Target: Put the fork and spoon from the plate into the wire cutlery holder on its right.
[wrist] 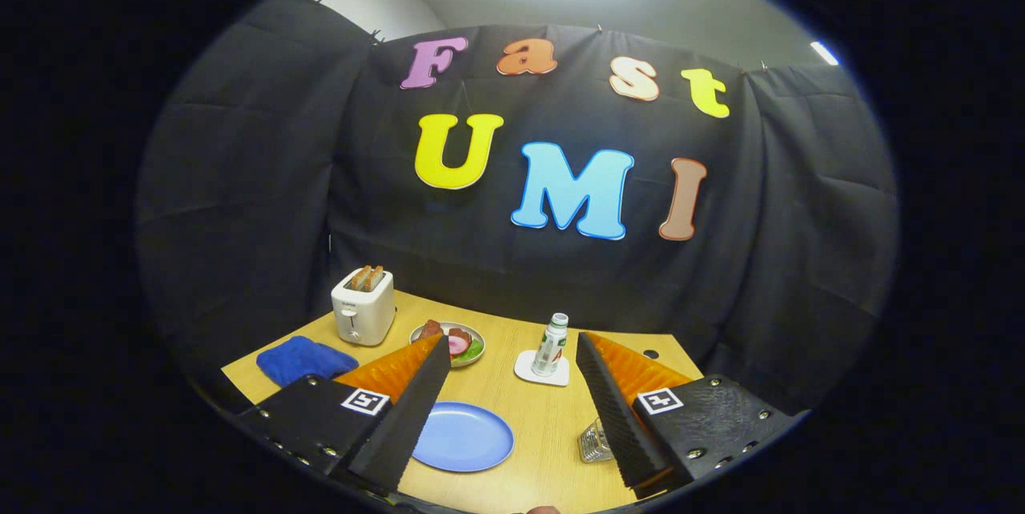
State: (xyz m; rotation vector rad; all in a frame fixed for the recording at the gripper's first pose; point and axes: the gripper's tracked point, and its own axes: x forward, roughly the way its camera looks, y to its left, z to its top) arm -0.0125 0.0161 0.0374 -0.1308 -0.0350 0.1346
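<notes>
Jaws (508, 386) spread wide, gripping nothing, held above the light wooden surface (544, 426); round blue plate (463, 436) lies between and below them toward the left finger, looks bare, no fork or spoon discernible; wire cutlery holder (594, 440) sits half-hidden behind the right finger, contents unclear.

Light wood bench (552, 426) carries: white toaster (363, 307), bread slices in slots, at far left corner. Blue cloth (304, 359) just in front of toaster. Small plate of food (458, 343) right of toaster. Blue plate (464, 436) nearer. White coaster (542, 370) under upright bottle (550, 344), mid-bench. Clear glass item (594, 442) at near right, partly hidden. Dark hole (650, 355) in bench top, far right.
</notes>
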